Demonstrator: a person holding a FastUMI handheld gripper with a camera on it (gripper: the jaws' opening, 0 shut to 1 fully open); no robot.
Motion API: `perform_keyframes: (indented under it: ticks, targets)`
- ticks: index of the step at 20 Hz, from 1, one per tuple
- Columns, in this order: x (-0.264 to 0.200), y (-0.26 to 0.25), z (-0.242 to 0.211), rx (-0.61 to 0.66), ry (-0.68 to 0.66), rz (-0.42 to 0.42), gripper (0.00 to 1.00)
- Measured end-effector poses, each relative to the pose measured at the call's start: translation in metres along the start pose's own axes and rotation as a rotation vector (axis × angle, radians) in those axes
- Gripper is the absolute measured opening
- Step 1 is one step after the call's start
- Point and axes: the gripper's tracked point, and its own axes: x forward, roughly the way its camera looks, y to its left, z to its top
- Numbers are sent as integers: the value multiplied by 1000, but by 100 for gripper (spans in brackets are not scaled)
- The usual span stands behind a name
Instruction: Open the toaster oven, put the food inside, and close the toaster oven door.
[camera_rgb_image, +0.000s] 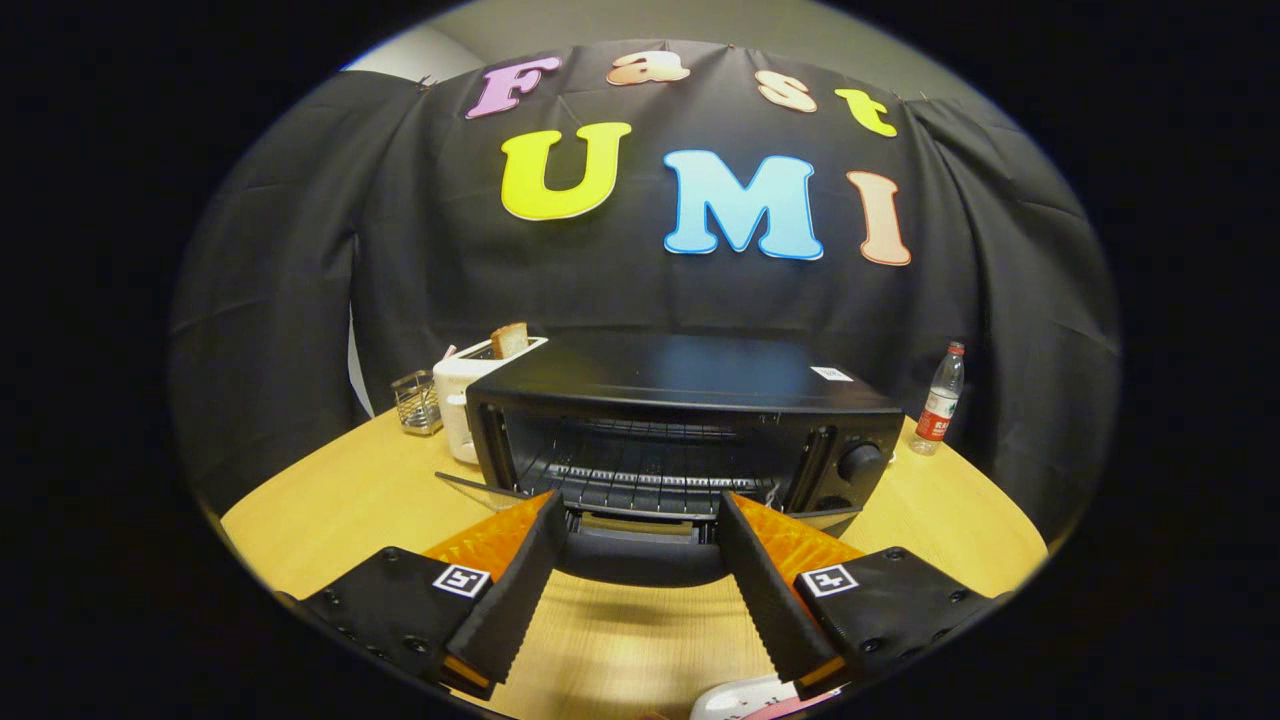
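The black toaster oven (690, 385) stands on the wooden table (340, 500) just ahead of me, with its wire rack (640, 465) bare. Its glass door (478, 487) is folded down towards me. The dark door handle (640, 560) lies between my fingers. My gripper (642, 505) is open, with its fingertips reaching to the oven's mouth on either side of the handle. A white object with pink marks (745, 700) lies on the table under my right finger; I cannot tell what it is.
Left of the oven stands a white toaster (462, 395) with a bread slice (509, 340) sticking up from it, and a small wire holder (417, 402) beside it. A plastic bottle (940, 400) stands to the oven's right. The control knob (860, 462) is on the oven's right front.
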Motion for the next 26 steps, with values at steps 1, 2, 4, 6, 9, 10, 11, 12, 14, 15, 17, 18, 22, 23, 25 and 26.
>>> perform_keyframes:
  ticks: [1, 2, 4, 6, 9, 10, 11, 12, 14, 15, 17, 18, 22, 23, 25, 26]
  targets:
    - [-2, 0, -7, -2, 10, -3, 97]
    - [-6, 1, -13, -4, 23, -4, 97]
    - [-12, 3, -25, -8, 54, -2, 97]
    - [-15, 6, -38, -17, 90, 10, 97]
    - [-21, 6, -51, -49, 116, 23, 97]
    - [-22, 7, -54, -60, 128, 34, 96]
    - [-23, 8, -60, -67, 143, 40, 96]
    - [-24, 7, -66, -68, 164, 47, 96]
    - [-30, 7, -69, -47, 181, 73, 96]
    - [-32, 13, -76, -36, 202, 104, 96]
    - [-41, 19, -92, -10, 279, 166, 96]
    - [-48, 20, -97, 20, 315, 190, 96]
    - [-84, -5, -84, 129, 323, 199, 96]
    - [-94, -13, -83, 157, 337, 205, 96]
    - [-116, -33, -88, 213, 375, 220, 98]
    - [-124, -41, -88, 243, 397, 234, 98]
